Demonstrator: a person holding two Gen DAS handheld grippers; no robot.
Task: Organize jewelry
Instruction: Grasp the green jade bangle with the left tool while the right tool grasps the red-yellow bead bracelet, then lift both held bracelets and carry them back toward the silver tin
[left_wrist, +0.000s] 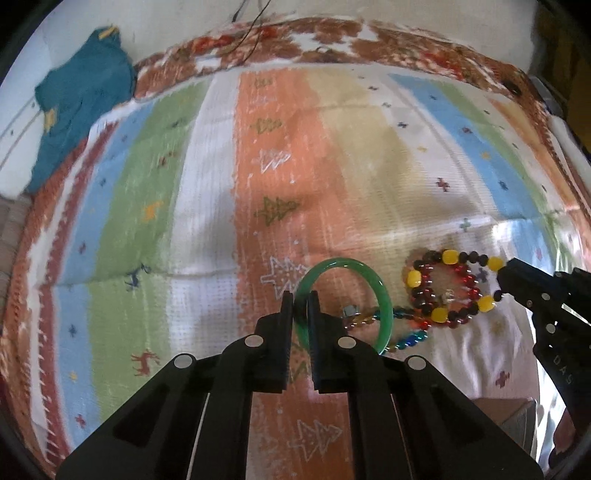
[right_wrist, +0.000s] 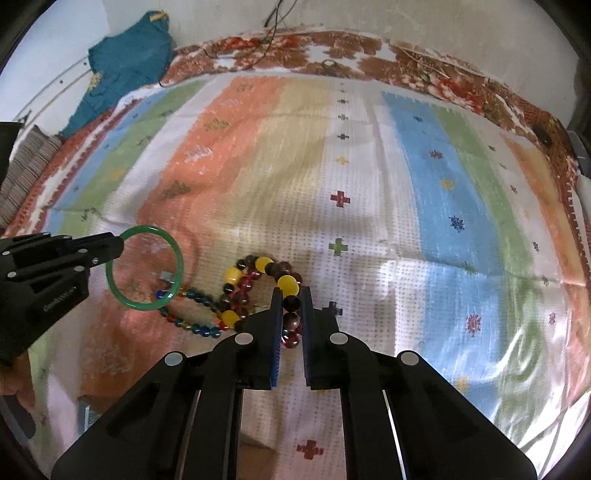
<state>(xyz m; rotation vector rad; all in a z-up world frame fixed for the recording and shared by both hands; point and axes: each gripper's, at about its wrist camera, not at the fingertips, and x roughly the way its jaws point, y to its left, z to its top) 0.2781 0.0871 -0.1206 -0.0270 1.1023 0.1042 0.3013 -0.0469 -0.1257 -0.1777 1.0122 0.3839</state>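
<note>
**Operator:** My left gripper (left_wrist: 300, 300) is clamped on the rim of the smooth green glassy bangle (left_wrist: 345, 304), over the striped woven bedspread (left_wrist: 207, 184). It's rigid and probably slick and breakable, so I'd keep that edge pinch.

**Partner:** And the right?

**Operator:** My right gripper (right_wrist: 291, 300) pinches the dark-red and yellow beaded bracelet (right_wrist: 258, 291). It's limp and light; I'd grip across a bead. The multicoloured bead strand (right_wrist: 195, 314) lies on the cloth.

Home: striped bedspread (right_wrist: 369, 177), teal garment (right_wrist: 125, 66)
</note>
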